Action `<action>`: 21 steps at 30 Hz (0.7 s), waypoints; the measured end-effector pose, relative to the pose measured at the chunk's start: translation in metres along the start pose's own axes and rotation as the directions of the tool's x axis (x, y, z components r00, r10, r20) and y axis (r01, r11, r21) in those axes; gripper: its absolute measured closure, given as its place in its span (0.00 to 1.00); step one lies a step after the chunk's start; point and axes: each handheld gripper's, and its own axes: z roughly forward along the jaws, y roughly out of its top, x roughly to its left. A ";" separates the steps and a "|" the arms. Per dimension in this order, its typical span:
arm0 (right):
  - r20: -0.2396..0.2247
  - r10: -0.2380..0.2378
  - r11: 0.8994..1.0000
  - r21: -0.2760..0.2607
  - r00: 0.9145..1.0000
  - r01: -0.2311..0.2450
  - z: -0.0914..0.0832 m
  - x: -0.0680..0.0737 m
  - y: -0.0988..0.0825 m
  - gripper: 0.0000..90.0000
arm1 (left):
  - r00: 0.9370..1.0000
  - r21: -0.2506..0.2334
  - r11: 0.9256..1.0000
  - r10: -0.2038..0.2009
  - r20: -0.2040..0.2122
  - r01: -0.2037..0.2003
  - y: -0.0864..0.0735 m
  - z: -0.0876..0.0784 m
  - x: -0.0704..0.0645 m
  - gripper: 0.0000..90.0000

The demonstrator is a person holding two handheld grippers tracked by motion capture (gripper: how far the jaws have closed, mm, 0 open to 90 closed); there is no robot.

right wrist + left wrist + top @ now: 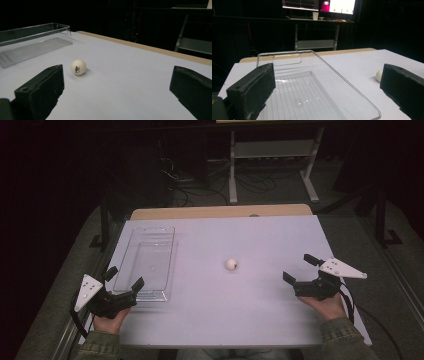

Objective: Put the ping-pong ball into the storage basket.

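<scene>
Approaching the small white plastic ball (78, 67), which rests on the white table (260, 305) ahead of the right gripper (303, 268), jaws spread and empty; centre it between the fingers before closing; left gripper (125, 277), likewise spread, flanks the clear rectangular plastic tray (145, 262).

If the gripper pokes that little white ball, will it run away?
Probably. The ball is round and sits loose on the smooth table, so a nudge would likely roll it. It looks like a ping-pong ball, so likely very light.
</scene>
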 end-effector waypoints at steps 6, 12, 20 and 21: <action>0.004 -0.006 1.000 0.003 1.000 0.006 -0.001 0.000 0.000 0.00 | 0.999 -0.002 1.000 -0.031 0.034 0.031 0.000 -0.003 0.000 0.00; 0.025 -0.001 1.000 0.011 1.000 0.001 -0.004 -0.002 -0.001 0.00 | 0.991 0.007 0.994 -0.111 0.072 0.111 0.003 -0.006 -0.001 0.00; 0.024 -0.001 1.000 0.008 1.000 0.001 -0.005 -0.002 -0.001 0.00 | 0.993 0.081 0.996 -0.049 0.104 0.041 0.013 0.001 -0.013 0.00; 0.024 -0.002 1.000 0.008 1.000 0.002 -0.006 -0.002 -0.001 0.00 | 0.993 0.088 0.995 -0.051 0.108 0.042 0.013 0.003 -0.014 0.00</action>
